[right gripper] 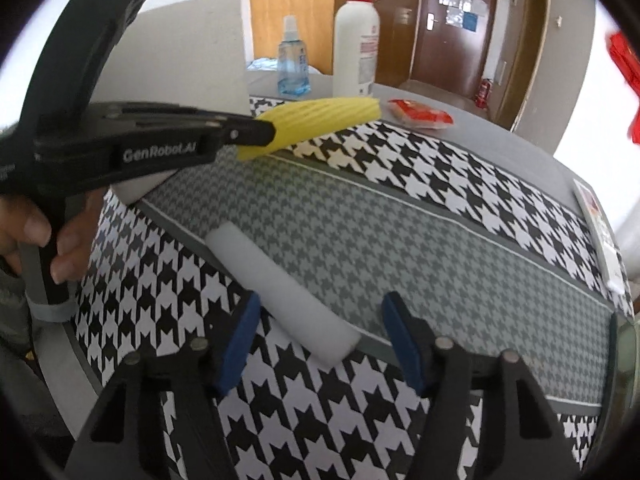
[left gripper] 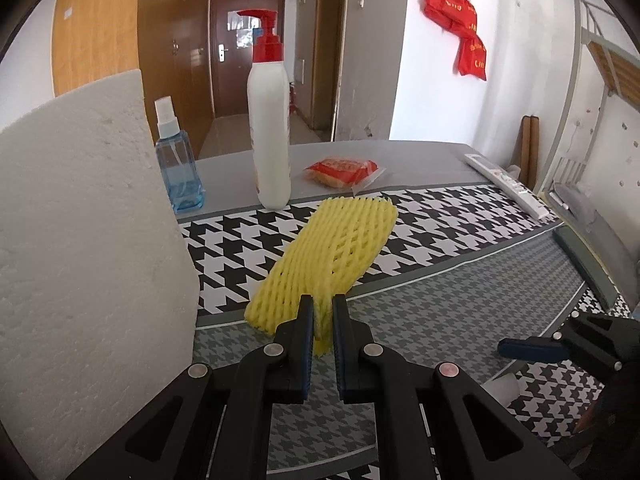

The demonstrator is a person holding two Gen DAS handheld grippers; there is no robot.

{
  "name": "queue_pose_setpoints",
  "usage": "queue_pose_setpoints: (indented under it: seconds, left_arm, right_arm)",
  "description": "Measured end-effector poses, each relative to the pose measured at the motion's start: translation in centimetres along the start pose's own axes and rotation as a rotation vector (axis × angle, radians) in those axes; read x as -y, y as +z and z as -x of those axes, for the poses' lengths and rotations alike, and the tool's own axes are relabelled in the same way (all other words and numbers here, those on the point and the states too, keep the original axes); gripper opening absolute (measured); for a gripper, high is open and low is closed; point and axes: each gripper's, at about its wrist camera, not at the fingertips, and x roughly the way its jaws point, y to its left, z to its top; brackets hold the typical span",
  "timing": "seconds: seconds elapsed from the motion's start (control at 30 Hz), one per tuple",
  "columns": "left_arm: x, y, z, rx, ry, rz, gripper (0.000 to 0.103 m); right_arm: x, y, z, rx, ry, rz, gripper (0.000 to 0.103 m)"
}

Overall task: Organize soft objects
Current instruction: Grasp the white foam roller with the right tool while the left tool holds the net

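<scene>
A yellow foam net sleeve (left gripper: 332, 248) hangs just above the houndstooth cloth (left gripper: 440, 216), and my left gripper (left gripper: 319, 304) is shut on its near end. The right wrist view shows the same sleeve (right gripper: 320, 118) sticking out of the left gripper (right gripper: 260, 132), which a hand holds. A white foam roll (right gripper: 280, 280) lies on the cloth, its near end between the fingers of my right gripper (right gripper: 322, 297). That gripper is open, with a gap between each blue pad and the roll. A large white foam block (left gripper: 80, 240) stands at the left.
At the far side of the table stand a white pump bottle (left gripper: 269, 120) with a red top and a blue spray bottle (left gripper: 178, 168). A red snack packet (left gripper: 342, 172) lies beside them. A white remote (left gripper: 508, 188) lies near the right edge.
</scene>
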Motion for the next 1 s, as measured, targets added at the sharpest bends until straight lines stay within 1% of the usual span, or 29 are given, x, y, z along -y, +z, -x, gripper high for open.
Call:
queue_pose_setpoints:
  seconds: [0.17, 0.2, 0.27, 0.3, 0.37, 0.43, 0.47, 0.57, 0.6, 0.77, 0.9, 0.93, 1.0]
  left_arm:
    - [-0.2, 0.0, 0.4, 0.015, 0.002, 0.000, 0.009]
    - [-0.2, 0.0, 0.5, 0.016, -0.006, 0.003, 0.009]
    - [-0.3, 0.0, 0.7, 0.022, -0.015, 0.004, 0.009]
    - [-0.3, 0.1, 0.9, 0.026, -0.017, 0.005, 0.009]
    - [-0.3, 0.1, 1.0, 0.030, -0.023, 0.007, 0.009]
    - [-0.3, 0.1, 1.2, 0.030, -0.032, 0.012, 0.009]
    - [-0.3, 0.1, 1.3, 0.035, -0.033, 0.013, 0.009]
    - [-0.3, 0.1, 1.6, 0.044, -0.031, 0.012, 0.009]
    - [-0.3, 0.0, 1.6, 0.047, -0.030, 0.012, 0.009]
    - [-0.2, -0.1, 1.9, 0.059, -0.032, 0.008, 0.009]
    - [-0.1, -0.2, 1.9, 0.057, -0.034, 0.002, 0.009]
    - [0.0, -0.2, 1.9, 0.057, -0.036, -0.002, 0.009]
    - [0.0, -0.2, 1.9, 0.058, -0.038, -0.003, 0.009]
  right_arm:
    - [0.0, -0.2, 0.0, -0.010, 0.020, 0.021, 0.063]
    - [0.0, -0.3, 0.2, -0.007, 0.034, 0.031, 0.057]
    - [-0.2, -0.4, 0.2, -0.005, 0.048, 0.050, 0.052]
    - [-0.3, -0.4, 0.3, -0.004, 0.056, 0.057, 0.046]
    - [-0.5, -0.4, 0.3, -0.011, 0.055, 0.072, 0.040]
    - [-0.9, -0.8, 0.9, -0.018, 0.055, 0.077, 0.031]
    - [-0.9, -0.9, 1.3, -0.021, 0.050, 0.072, 0.029]
    - [-0.7, -1.1, 2.2, -0.016, 0.058, 0.022, 0.015]
    - [-0.4, -1.0, 2.6, -0.002, 0.062, -0.004, 0.013]
    - [0.4, -1.5, 4.2, 0.007, 0.026, -0.090, 0.007]
    - [1.7, -2.6, 5.5, 0.017, 0.012, -0.192, 0.007]
    - [1.6, -2.9, 5.8, 0.020, 0.010, -0.196, 0.007]
    - [0.9, -3.1, 6.1, 0.026, 0.005, -0.165, 0.008]
